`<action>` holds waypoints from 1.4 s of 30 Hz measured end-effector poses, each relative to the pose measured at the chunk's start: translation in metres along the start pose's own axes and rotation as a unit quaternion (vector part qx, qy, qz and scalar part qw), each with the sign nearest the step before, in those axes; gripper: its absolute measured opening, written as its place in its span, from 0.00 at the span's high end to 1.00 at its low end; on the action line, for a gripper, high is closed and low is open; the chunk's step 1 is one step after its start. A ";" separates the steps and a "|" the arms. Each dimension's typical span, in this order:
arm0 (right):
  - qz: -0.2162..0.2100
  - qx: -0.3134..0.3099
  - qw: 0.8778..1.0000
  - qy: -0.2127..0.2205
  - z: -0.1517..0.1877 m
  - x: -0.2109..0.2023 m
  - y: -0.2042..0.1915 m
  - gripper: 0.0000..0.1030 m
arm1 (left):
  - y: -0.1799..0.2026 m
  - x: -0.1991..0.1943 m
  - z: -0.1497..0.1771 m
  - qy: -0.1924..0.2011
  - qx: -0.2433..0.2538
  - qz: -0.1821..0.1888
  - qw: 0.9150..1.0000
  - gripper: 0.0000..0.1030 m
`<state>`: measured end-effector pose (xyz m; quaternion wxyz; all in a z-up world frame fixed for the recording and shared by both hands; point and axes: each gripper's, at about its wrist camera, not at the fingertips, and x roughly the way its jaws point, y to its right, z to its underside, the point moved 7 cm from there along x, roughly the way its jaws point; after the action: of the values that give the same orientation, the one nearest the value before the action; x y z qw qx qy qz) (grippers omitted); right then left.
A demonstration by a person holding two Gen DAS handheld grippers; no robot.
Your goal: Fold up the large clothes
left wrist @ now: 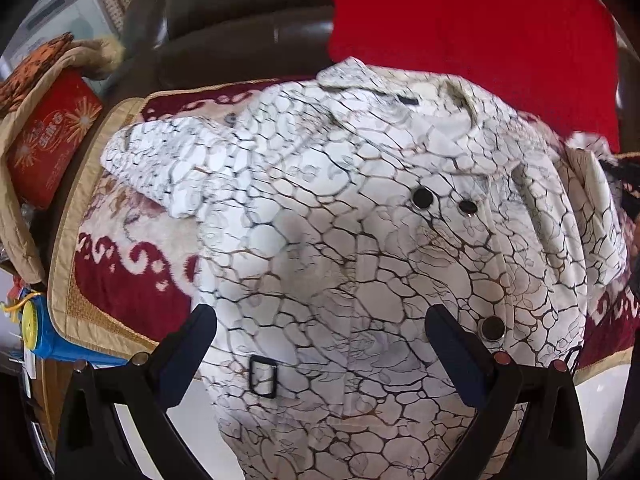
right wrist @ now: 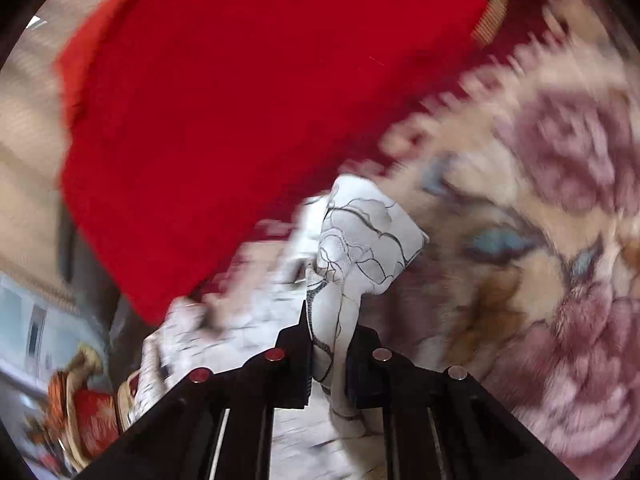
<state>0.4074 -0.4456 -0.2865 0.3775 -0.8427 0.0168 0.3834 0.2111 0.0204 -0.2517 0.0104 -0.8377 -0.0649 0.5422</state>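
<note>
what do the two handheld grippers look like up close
The left gripper has black plastic arms, dark navy pads and small round studs, silver or reddish. The right gripper is the same black build with four round studs, two reddish, two silver. No hands or sleeves show.

Black left tongs [left wrist: 320, 320]; black right tongs [right wrist: 330, 354], round silver-red studs.

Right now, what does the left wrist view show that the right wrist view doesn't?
Only the left wrist view shows the jacket's collar, black snap buttons, the near sleeve and the open left tongs above the fabric. Only the right wrist view shows the right tongs shut on a fold of the jacket. Both show the red cushion and patterned blanket.
</note>
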 end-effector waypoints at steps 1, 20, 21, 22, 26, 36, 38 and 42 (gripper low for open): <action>-0.019 -0.012 1.000 0.009 0.003 -0.011 -0.017 0.88 | -0.005 -0.003 0.000 0.005 -0.004 -0.001 1.000 0.00; -0.261 -0.218 0.930 -0.143 0.277 -0.018 -0.346 0.16 | -0.150 -0.037 0.025 0.049 -0.136 -0.056 0.988 0.00; -0.258 -0.222 0.928 -0.150 0.285 -0.014 -0.343 0.17 | -0.158 -0.036 0.027 0.050 -0.144 -0.059 0.987 0.00; -0.253 -0.229 0.928 -0.151 0.286 -0.011 -0.339 0.17 | -0.162 -0.035 0.029 0.050 -0.148 -0.060 0.986 0.00; -0.212 -0.247 0.939 -0.107 0.264 -0.018 -0.301 0.18 | -0.166 -0.025 0.026 0.055 -0.166 -0.033 0.984 0.00; -0.053 -0.194 0.970 -0.139 0.222 0.012 -0.162 0.45 | -0.112 0.029 -0.001 0.047 -0.145 0.060 0.987 0.00; -0.026 -0.188 0.963 -0.192 0.239 0.039 -0.144 0.45 | -0.124 0.036 -0.004 0.042 -0.159 0.059 0.985 0.00; -0.060 -0.200 0.961 -0.181 0.236 0.033 -0.161 0.46 | -0.179 0.047 -0.019 0.045 -0.213 0.049 0.975 0.00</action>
<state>0.3321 -0.1690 -0.3072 0.2202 -0.8172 -0.1796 0.5014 0.2299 0.2049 -0.2707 -0.1925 -0.8463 -0.1372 0.4774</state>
